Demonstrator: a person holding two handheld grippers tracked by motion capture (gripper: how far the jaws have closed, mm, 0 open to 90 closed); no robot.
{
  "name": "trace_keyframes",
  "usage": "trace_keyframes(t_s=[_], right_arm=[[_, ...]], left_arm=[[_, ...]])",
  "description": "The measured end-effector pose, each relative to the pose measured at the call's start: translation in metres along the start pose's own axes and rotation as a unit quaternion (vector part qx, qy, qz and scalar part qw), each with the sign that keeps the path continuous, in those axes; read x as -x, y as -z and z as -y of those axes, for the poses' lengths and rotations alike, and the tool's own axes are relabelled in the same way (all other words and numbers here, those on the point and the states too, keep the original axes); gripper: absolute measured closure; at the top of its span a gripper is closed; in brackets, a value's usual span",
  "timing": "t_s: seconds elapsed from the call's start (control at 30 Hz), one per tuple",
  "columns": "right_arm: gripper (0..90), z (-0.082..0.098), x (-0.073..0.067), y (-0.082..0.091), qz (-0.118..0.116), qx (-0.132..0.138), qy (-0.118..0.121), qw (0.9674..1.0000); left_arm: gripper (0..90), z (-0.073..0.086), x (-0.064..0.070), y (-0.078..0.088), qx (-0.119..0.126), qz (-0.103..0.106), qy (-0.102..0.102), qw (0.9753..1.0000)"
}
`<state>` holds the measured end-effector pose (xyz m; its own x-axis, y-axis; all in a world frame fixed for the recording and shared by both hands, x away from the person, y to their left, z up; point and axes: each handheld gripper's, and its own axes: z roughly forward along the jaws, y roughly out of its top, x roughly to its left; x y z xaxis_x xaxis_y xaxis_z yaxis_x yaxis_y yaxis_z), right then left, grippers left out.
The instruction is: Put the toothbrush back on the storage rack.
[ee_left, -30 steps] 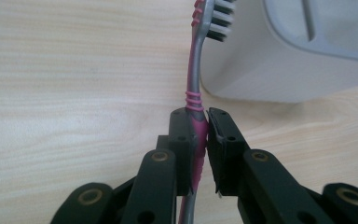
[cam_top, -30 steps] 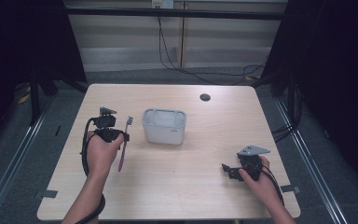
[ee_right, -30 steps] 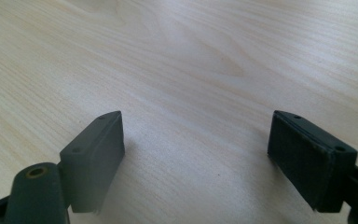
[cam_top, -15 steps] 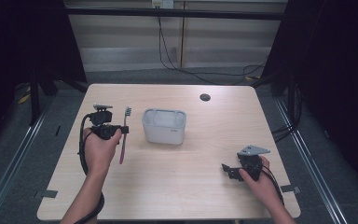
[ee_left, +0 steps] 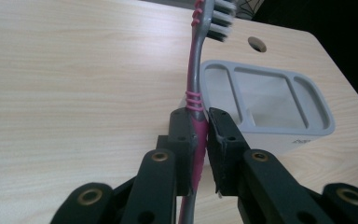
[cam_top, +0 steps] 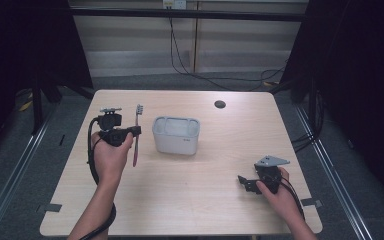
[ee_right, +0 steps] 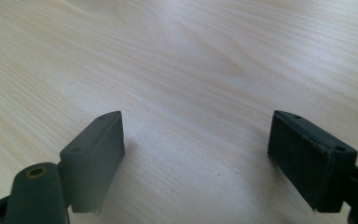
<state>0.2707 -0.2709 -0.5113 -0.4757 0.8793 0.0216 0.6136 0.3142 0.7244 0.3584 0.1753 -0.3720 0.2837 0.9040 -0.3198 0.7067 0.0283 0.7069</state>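
Note:
A pink and grey toothbrush (cam_top: 136, 134) stands upright, bristles up, above the table's left side. My left gripper (cam_top: 130, 132) is shut on its handle. In the left gripper view the two pads clamp the toothbrush (ee_left: 195, 79) at mid-handle, left gripper (ee_left: 201, 140). Just to its right sits a grey holder (cam_top: 176, 135) with several compartments, which look empty (ee_left: 265, 100). My right gripper (cam_top: 244, 183) rests low at the table's front right, jaws spread wide over bare wood, right gripper (ee_right: 196, 158).
The light wooden table (cam_top: 195, 210) has a dark round cable hole (cam_top: 220, 104) at the back right. Cables trail from both grippers towards the front edge. Dark floor and metal rails surround the table.
My left hand has lifted and swung the toothbrush from a slant to upright, moving slightly nearer the holder. The right hand has stayed still.

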Motion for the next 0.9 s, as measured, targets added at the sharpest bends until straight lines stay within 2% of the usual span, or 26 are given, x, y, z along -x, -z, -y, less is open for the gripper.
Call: trace_keyframes(t_s=[0.53,0.63,0.9], right_arm=[[18.2,0.0,0.0,0.0,0.0,0.0,0.0,1.0],[18.2,0.0,0.0,0.0,0.0,0.0,0.0,1.0],[18.2,0.0,0.0,0.0,0.0,0.0,0.0,1.0]], left_arm=[[80.4,-0.014,0.013,0.005,0.052,0.012,-0.017,0.9984],[80.4,-0.017,0.014,0.008,0.069,0.013,-0.025,0.9972],[80.4,-0.02,0.017,0.009,0.093,0.015,-0.035,0.995]])
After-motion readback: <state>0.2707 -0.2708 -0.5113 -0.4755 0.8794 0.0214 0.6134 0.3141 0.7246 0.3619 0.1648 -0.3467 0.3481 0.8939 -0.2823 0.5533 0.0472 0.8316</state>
